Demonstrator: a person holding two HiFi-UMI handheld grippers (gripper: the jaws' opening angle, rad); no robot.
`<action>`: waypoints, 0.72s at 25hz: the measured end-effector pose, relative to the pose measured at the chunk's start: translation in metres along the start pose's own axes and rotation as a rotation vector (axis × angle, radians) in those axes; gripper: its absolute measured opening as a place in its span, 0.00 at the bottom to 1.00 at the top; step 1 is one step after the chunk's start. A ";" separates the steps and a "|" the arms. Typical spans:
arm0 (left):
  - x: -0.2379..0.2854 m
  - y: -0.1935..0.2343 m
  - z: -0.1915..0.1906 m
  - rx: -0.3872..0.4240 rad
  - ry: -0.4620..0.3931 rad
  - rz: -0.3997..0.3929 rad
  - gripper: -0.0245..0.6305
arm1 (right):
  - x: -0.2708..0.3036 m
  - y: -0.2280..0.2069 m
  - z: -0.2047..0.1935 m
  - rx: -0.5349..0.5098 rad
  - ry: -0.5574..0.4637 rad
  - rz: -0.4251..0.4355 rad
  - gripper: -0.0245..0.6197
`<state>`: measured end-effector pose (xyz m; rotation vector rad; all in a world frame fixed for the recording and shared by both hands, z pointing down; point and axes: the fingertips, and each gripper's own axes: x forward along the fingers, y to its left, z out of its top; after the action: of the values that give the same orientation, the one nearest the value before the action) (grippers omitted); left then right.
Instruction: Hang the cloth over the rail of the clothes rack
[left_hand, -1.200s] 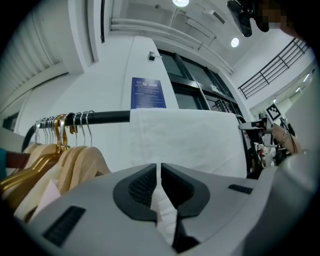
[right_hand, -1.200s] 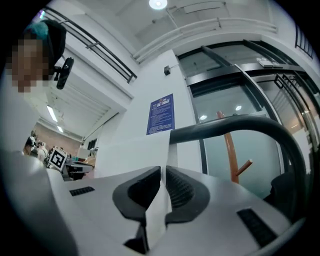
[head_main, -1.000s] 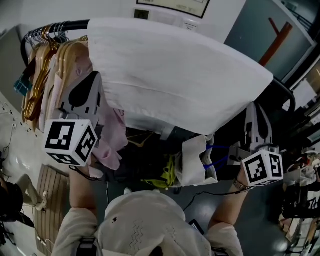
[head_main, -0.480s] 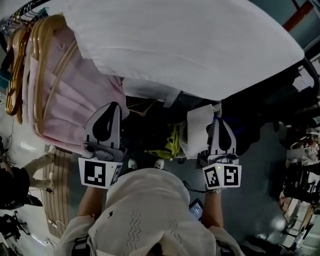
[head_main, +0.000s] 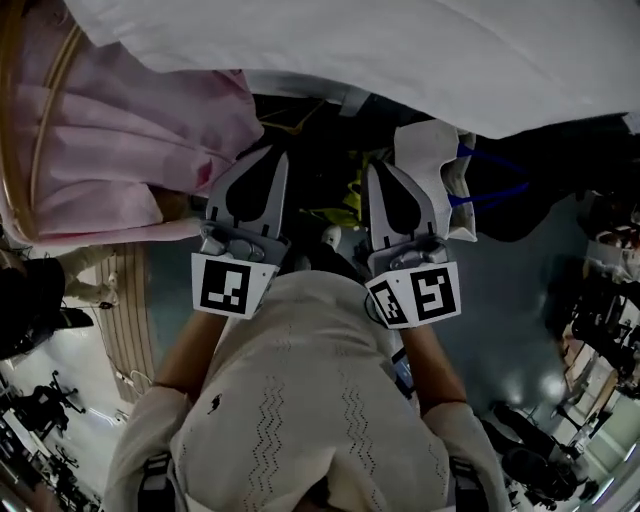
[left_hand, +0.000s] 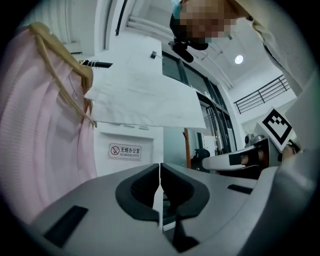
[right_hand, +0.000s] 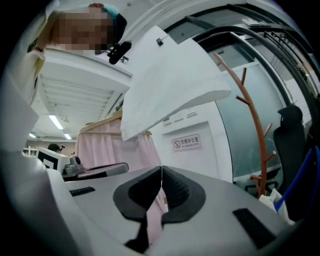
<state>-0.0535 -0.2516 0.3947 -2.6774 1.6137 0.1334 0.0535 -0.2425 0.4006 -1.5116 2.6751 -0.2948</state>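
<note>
Both jaw pairs are pressed together with nothing between them: left gripper (head_main: 272, 160), right gripper (head_main: 377, 172). The person holds them side by side, pointing level, close to the chest. White cloth (head_main: 400, 50) lies draped wide above them, beside pink garments (head_main: 110, 130) on hangers.

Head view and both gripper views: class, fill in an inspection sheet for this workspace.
Surface: grey floor, glossy.
Job's things: white cloth hangs spread above both grippers, held by neither; rail not seen.
Clutter: pink garment hanging at left; white bag; yellow item, unclear what.
Grippers: left gripper shut, empty; right gripper shut, empty.
Cables: blue cord by the bag.
Surroundings: no-smoking sign on the wall; brown coat stand.
</note>
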 end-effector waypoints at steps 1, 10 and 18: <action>0.001 -0.003 -0.004 0.010 0.010 -0.003 0.07 | 0.003 0.006 -0.003 -0.025 0.007 0.016 0.07; 0.001 -0.011 -0.014 0.016 0.041 0.009 0.07 | 0.019 0.015 0.002 -0.161 -0.029 0.043 0.07; 0.000 -0.031 -0.015 0.029 0.053 -0.067 0.07 | 0.018 0.045 -0.011 -0.147 0.024 0.201 0.07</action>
<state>-0.0249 -0.2378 0.4089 -2.7313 1.5254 0.0384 0.0046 -0.2340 0.4040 -1.2637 2.8948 -0.1086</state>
